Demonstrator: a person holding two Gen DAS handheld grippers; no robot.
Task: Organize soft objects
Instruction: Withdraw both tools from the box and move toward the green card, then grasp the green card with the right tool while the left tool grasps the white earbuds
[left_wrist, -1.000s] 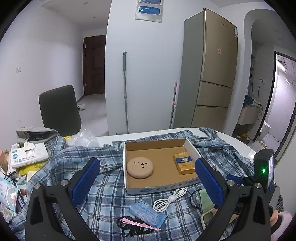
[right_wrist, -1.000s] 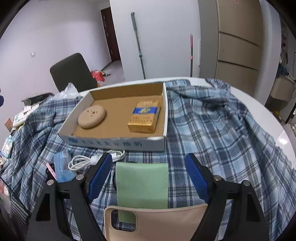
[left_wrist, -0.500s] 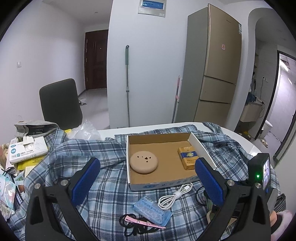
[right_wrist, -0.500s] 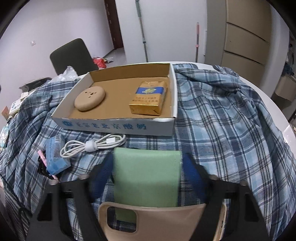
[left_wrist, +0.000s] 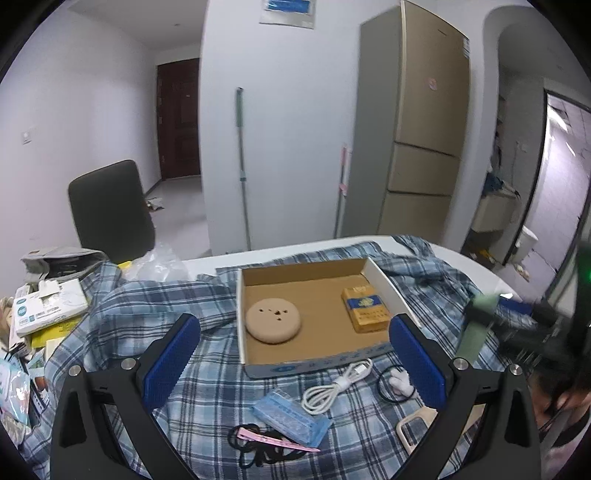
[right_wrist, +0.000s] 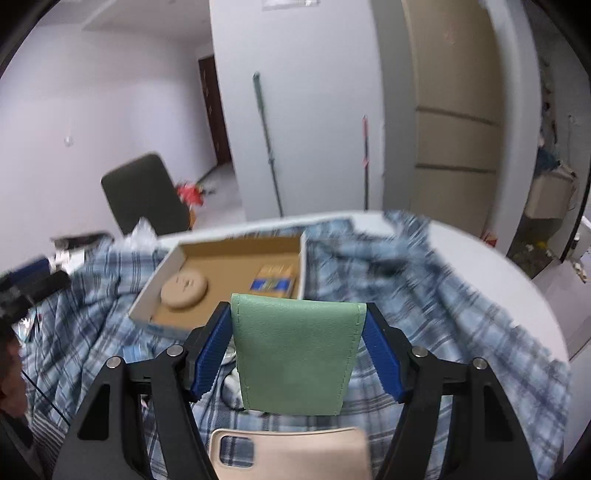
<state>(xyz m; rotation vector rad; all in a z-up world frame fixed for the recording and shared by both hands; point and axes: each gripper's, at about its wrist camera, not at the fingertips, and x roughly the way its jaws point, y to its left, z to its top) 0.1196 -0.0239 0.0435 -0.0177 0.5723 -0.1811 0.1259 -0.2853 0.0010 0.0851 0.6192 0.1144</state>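
Left wrist view: left gripper (left_wrist: 295, 354) low in frame, jaws spread wide, nothing between them. Beyond them, shallow brown cardboard box (left_wrist: 314, 317) at centre on blue plaid cloth (left_wrist: 207, 391) covering tabletop; round tan disc (left_wrist: 273, 325) and yellow-blue packet (left_wrist: 365, 309) inside. White coiled cable (left_wrist: 336, 386) just below box.

Right wrist view: right gripper (right_wrist: 297, 354) at lower centre, jaws having just closed in, clamped on green leather-like wallet (right_wrist: 295, 350), lifted clear of cloth. Beige phone case (right_wrist: 291, 454) at bottom edge.
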